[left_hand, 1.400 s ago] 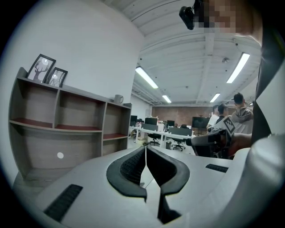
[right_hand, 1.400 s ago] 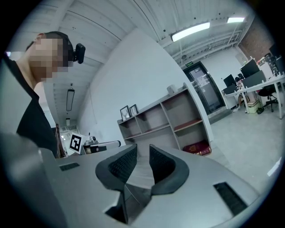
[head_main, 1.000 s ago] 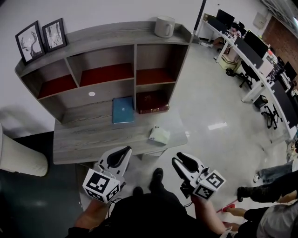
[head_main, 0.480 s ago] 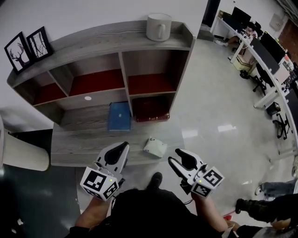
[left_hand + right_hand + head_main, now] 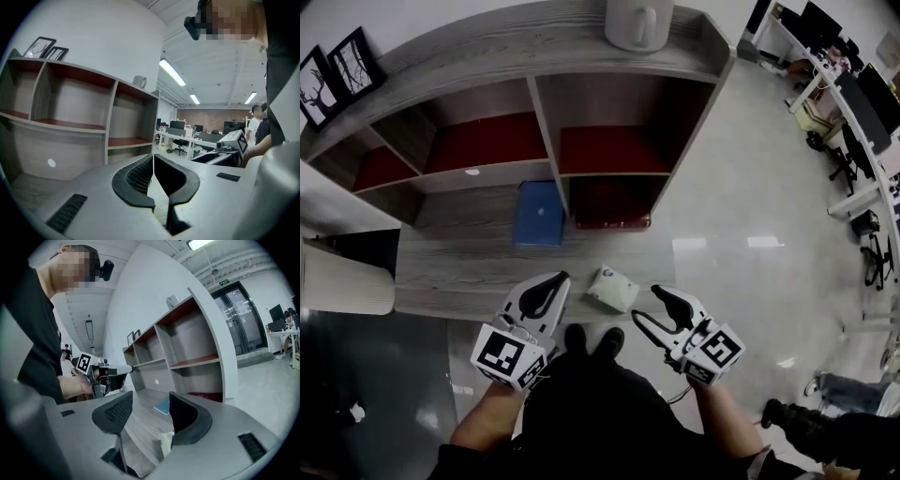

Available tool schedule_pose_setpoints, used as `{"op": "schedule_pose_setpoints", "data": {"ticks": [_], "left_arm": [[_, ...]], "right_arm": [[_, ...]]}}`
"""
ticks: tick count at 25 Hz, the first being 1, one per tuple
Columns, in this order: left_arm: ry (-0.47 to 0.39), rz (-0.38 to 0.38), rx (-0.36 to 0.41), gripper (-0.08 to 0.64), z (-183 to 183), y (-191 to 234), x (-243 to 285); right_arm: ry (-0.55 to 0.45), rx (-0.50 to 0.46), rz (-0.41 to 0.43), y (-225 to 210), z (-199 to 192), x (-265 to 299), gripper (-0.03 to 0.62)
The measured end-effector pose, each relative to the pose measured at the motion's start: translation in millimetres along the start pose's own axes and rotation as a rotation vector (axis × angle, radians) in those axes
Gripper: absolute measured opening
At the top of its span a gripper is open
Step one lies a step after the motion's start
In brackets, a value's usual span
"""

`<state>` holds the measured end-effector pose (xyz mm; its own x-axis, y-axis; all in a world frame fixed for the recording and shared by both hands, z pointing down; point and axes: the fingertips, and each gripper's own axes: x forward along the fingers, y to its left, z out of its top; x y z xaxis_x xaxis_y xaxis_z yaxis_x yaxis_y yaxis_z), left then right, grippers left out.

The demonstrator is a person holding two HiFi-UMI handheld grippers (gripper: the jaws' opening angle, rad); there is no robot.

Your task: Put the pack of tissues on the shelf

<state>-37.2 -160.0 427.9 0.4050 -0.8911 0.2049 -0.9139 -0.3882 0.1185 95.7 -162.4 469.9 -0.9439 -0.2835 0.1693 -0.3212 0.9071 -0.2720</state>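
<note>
The pale green pack of tissues (image 5: 612, 289) lies near the front edge of the grey wooden desk (image 5: 459, 272), in front of the shelf unit (image 5: 546, 141). My right gripper (image 5: 650, 306) hovers just right of the pack, off the desk's edge, and its jaws are opening with nothing between them. In the right gripper view the gripper (image 5: 149, 403) shows a wide gap, and the pack (image 5: 166, 442) peeks out low behind one jaw. My left gripper (image 5: 555, 279) is shut and empty just left of the pack; its jaws (image 5: 153, 159) meet at the tips.
A blue book (image 5: 537, 214) lies flat on the desk and a dark red case (image 5: 612, 208) fills the lower right compartment. A white mug (image 5: 636, 23) and two picture frames (image 5: 333, 70) stand on the shelf top. Office desks (image 5: 862, 103) line the far right.
The view has closed in on the desk and shelf. Both grippers now flank the tissue pack at the front edge. The right gripper's jaws have spread apart.
</note>
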Motion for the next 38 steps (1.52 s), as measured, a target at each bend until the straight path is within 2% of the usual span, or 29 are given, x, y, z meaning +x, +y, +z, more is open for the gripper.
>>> {"op": "schedule_pose_setpoints", "data": {"ticks": [3, 13, 23, 34, 36, 38], "left_arm": [[0.015, -0.014, 0.011, 0.021, -16, 8, 15], [0.040, -0.009, -0.026, 0.021, -70, 29, 42], [0.099, -0.019, -0.050, 0.021, -112, 28, 52], [0.127, -0.026, -0.079, 0.021, -123, 30, 55], [0.126, -0.029, -0.078, 0.021, -121, 30, 54], [0.124, -0.030, -0.077, 0.021, -117, 30, 54]], "right_arm": [[0.040, -0.015, 0.001, -11, -20, 14, 0.207], [0.220, -0.155, 0.029, -28, -112, 46, 0.239], [0.352, -0.141, -0.001, -50, -178, 65, 0.252], [0.487, -0.167, -0.067, -66, -224, 77, 0.249], [0.498, -0.175, -0.072, -68, -223, 77, 0.234], [0.502, -0.174, -0.083, -71, -220, 76, 0.139]]}}
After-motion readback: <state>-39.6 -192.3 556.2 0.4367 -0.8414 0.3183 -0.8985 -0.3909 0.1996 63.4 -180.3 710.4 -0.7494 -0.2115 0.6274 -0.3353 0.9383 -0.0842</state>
